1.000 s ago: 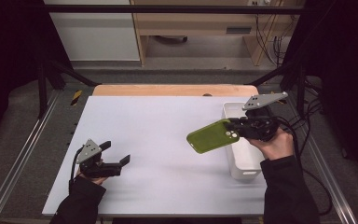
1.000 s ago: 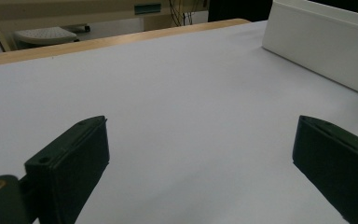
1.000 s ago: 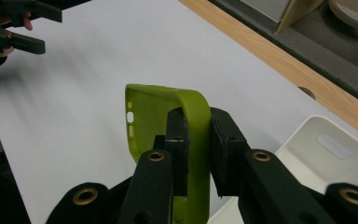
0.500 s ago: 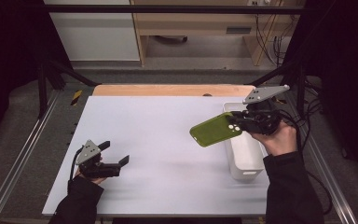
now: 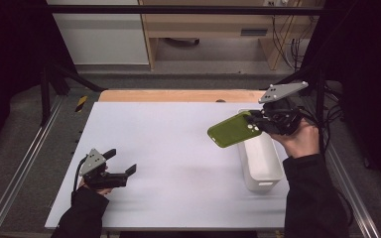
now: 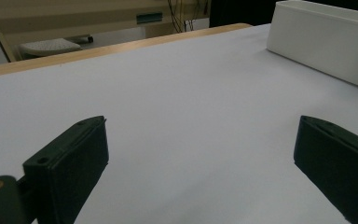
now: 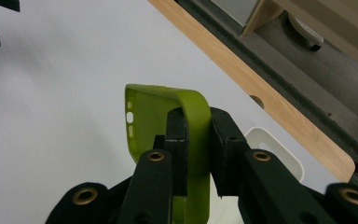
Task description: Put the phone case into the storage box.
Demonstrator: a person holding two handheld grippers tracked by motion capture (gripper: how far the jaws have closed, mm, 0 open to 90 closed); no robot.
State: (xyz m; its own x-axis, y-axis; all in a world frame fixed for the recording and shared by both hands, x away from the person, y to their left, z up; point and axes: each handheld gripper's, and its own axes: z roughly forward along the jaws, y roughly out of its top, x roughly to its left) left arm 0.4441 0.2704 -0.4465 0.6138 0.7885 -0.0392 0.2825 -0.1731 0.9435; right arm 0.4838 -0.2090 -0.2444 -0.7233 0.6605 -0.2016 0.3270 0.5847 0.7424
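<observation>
A: Nearest us, left gripper (image 5: 120, 174) low over the white tabletop (image 5: 178, 148), jaws wide apart, nothing between them.

B: Farther off, right gripper (image 5: 254, 121) clamped on one edge of the soft olive-green rubber phone case (image 5: 234, 130), held in the air beside the white oblong plastic bin (image 5: 260, 158).

A: Thin grip. I'd carry it slow and level so it doesn't flex free.
</observation>
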